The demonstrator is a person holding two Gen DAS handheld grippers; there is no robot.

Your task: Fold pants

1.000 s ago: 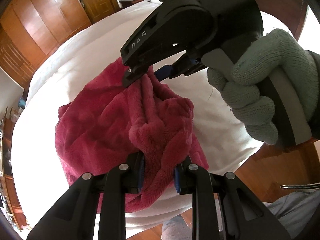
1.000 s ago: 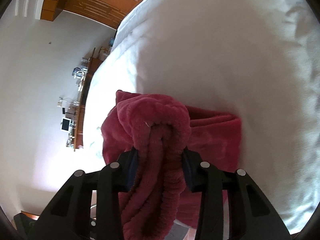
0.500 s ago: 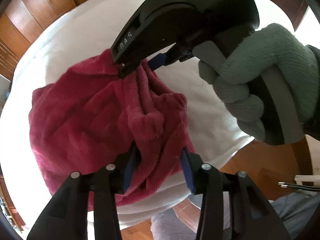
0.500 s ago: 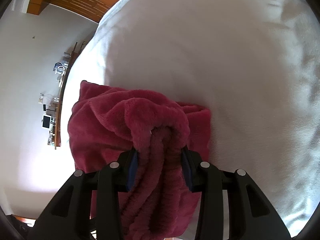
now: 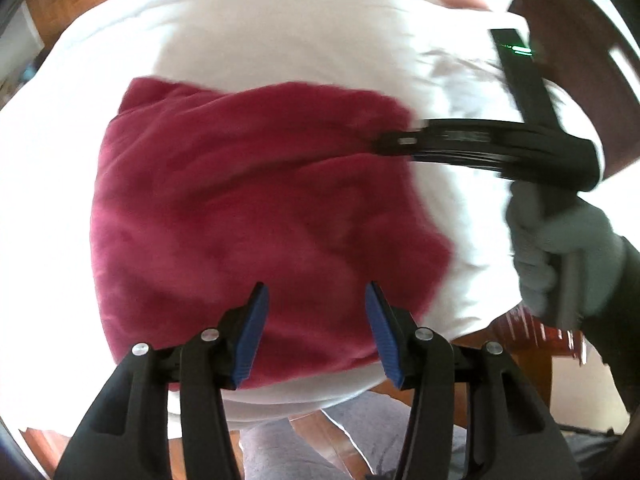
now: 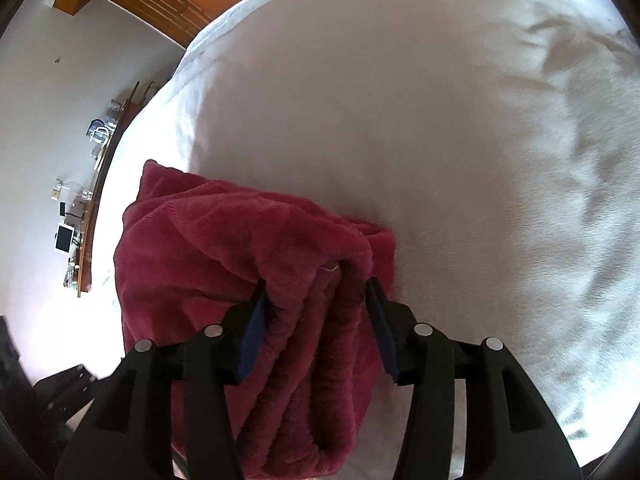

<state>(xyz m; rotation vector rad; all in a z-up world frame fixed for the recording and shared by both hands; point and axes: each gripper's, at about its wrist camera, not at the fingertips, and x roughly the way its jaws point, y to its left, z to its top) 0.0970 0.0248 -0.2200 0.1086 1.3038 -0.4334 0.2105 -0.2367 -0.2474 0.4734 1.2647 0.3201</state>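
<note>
At the far left of the right wrist view a pale wall carries a long wooden shelf (image 6: 86, 216) crowded with small things too little to make out. Next to it, the pants (image 6: 224, 256), a thick dark red fleece bundle, lie folded on the white bed (image 6: 460, 140) near its front edge. In the left wrist view the left tool (image 5: 316, 300) hangs over the near part of the pants (image 5: 240, 200) with its blue pads (image 5: 254, 320) spread apart and widening, no cloth pinched between them and the fleece lying flat below. In the right wrist view the right tool (image 6: 316, 292) has several stacked folds of the red fabric bunched between its pads (image 6: 252, 328); its jaws are opening, yet the pads still touch the bundle on both sides. Further right in the left wrist view the right tool (image 5: 394, 141) appears from the side, blurred, its tip on the far right corner of the pants. At the far right a grey knitted glove (image 5: 560, 252) grips that tool's handle, with wooden floor (image 5: 532, 344) showing beneath.
</note>
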